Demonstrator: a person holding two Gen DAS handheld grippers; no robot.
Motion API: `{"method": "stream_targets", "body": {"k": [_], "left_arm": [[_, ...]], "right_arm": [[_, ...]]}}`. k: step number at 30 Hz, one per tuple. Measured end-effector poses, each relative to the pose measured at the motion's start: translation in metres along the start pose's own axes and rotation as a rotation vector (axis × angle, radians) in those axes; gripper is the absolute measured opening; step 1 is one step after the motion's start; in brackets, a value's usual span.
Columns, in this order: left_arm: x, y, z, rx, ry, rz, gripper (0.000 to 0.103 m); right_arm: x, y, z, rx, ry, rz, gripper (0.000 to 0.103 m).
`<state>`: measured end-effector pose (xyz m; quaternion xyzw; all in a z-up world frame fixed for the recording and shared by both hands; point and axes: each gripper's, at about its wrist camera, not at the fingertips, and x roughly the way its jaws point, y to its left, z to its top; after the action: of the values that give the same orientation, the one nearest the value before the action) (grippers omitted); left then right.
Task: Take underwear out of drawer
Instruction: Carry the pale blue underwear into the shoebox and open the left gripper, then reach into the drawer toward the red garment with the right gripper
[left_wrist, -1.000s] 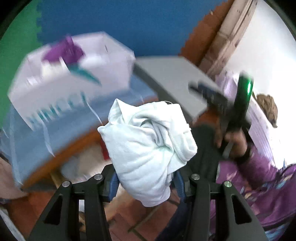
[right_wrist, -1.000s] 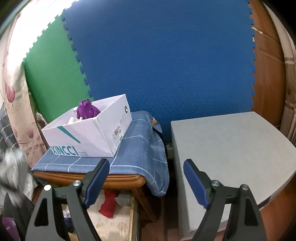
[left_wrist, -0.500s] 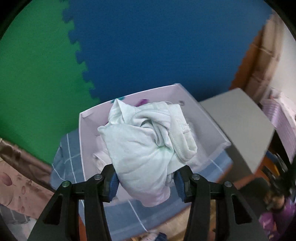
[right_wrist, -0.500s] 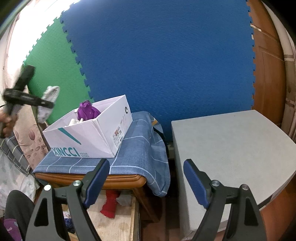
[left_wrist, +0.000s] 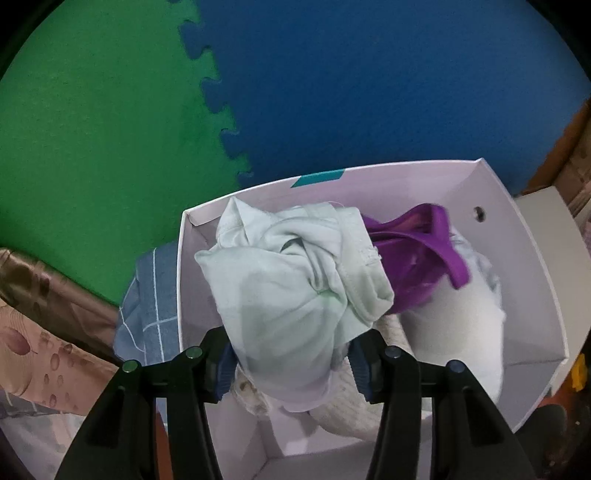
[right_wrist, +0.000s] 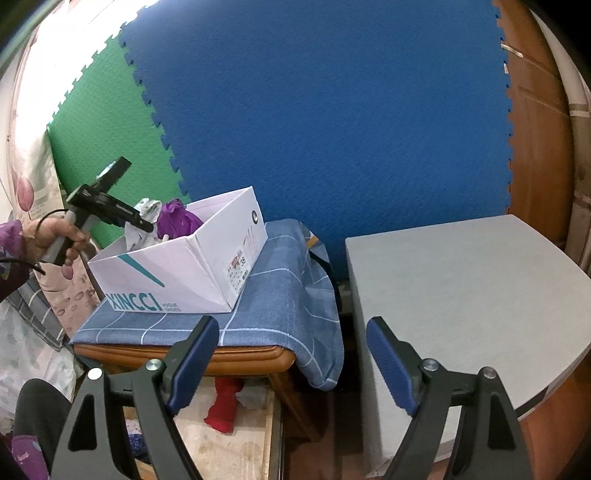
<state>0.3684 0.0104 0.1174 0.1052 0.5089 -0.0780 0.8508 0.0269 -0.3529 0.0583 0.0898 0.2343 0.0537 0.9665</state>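
Note:
A bunched pale mint underwear (left_wrist: 291, 291) hangs between the blue pads of my left gripper (left_wrist: 291, 363), which is shut on it. It hovers over the left part of an open white shoe box (left_wrist: 535, 258) that holds a purple garment (left_wrist: 410, 254) and white garments (left_wrist: 461, 325). In the right wrist view a person's hand (right_wrist: 48, 236) holds the left gripper (right_wrist: 142, 223) above that box (right_wrist: 192, 269). My right gripper (right_wrist: 291, 365) stands open and empty above the pulled-out wooden drawer (right_wrist: 229, 443), where a red garment (right_wrist: 223, 410) lies.
The box sits on a blue checked cloth (right_wrist: 280, 306) over a wooden cabinet. A grey tabletop (right_wrist: 461, 295) stands to the right. Green and blue foam mats (right_wrist: 332, 129) cover the wall behind. A patterned curtain (left_wrist: 44, 350) hangs at the left.
My left gripper has carried the pale underwear across and tilted down, so it now hangs over the inside of the white box. The right gripper has stayed still.

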Motion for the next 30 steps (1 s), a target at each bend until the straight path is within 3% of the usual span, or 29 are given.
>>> {"method": "stream_targets", "body": {"k": [5, 7, 8, 9, 11, 13, 15, 17, 23, 27, 30], "left_arm": [[0.015, 0.004, 0.004, -0.011, 0.005, 0.011, 0.055], [0.019, 0.005, 0.004, -0.01, 0.001, 0.024, 0.06], [0.019, 0.005, 0.003, -0.006, -0.008, 0.042, 0.069], [0.017, 0.005, 0.002, 0.001, -0.024, 0.071, 0.077], [0.011, 0.002, 0.0, 0.016, -0.052, 0.114, 0.085], [-0.002, -0.002, -0.005, 0.041, -0.116, 0.141, 0.086], [-0.016, -0.005, -0.012, 0.047, -0.169, 0.167, 0.094], [-0.033, -0.007, -0.022, 0.049, -0.23, 0.159, 0.094], [-0.1, -0.003, -0.095, 0.0, -0.471, 0.081, 0.1], [-0.129, -0.002, -0.162, -0.007, -0.567, 0.049, 0.102], [-0.137, 0.002, -0.214, -0.017, -0.578, 0.038, 0.102]], "right_arm": [[0.001, 0.0, 0.0, -0.001, 0.005, 0.001, 0.084], [0.001, 0.001, 0.0, -0.003, 0.006, 0.0, 0.084], [0.001, 0.001, 0.0, -0.004, 0.006, -0.001, 0.084], [0.002, 0.001, 0.0, -0.005, 0.007, -0.002, 0.084], [0.002, 0.002, 0.0, -0.007, 0.009, -0.005, 0.084], [0.002, 0.002, 0.0, -0.009, 0.01, -0.009, 0.084], [0.002, 0.002, 0.0, -0.011, 0.012, -0.012, 0.084], [0.002, 0.003, 0.0, -0.015, 0.012, -0.017, 0.084], [-0.002, 0.014, -0.003, -0.078, 0.0, -0.029, 0.084], [0.0, 0.036, -0.005, -0.173, 0.019, -0.01, 0.084], [0.005, 0.064, -0.012, -0.278, 0.068, 0.031, 0.084]]}}
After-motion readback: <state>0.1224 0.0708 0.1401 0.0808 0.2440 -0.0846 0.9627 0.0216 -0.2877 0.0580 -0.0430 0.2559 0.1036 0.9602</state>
